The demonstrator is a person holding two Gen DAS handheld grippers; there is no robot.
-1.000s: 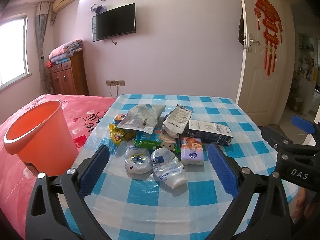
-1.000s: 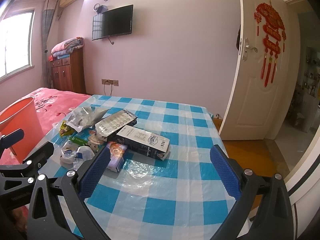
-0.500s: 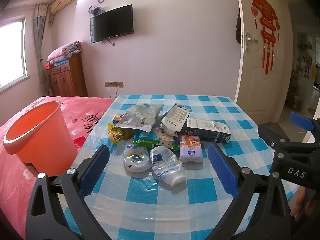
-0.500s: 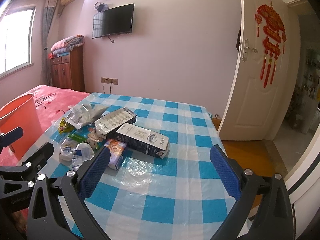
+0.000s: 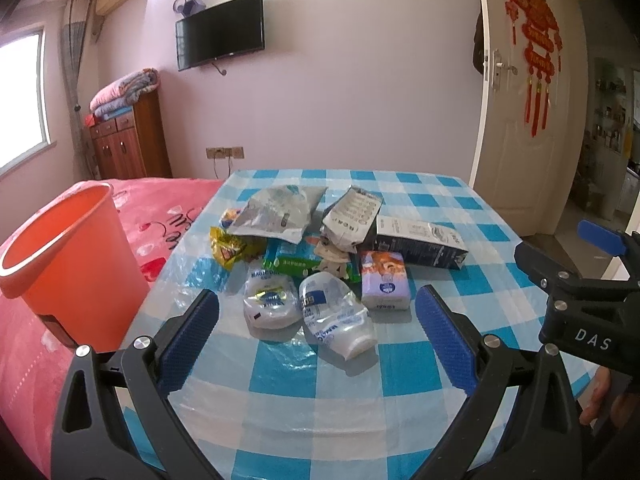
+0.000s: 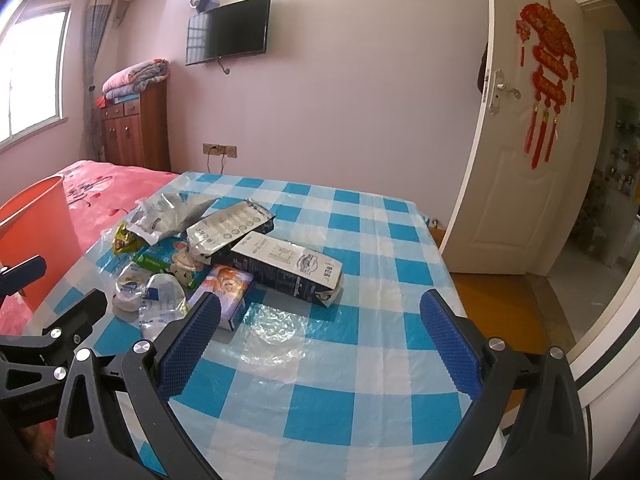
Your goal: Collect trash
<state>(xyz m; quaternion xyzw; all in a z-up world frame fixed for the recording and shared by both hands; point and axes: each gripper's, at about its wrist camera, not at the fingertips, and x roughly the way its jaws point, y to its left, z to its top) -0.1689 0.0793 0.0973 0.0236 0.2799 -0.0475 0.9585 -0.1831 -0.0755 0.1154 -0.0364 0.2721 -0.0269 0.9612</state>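
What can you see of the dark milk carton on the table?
The dark milk carton is a long rectangular box, dark navy with a white printed panel, apparently cardboard. It lies flat on its side on the blue checked tablecloth, at the pile's right edge. The end nearest the right-wrist camera looks torn open and crumpled. The silver foil pouch rests over its far end. The purple tissue pack lies beside it; contact unclear. Neither tongs touch it.

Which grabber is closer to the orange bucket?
Left. The left gripper hovers open over the table's near edge, with the orange bucket just off its left side. The right gripper sits farther right, past the trash pile.
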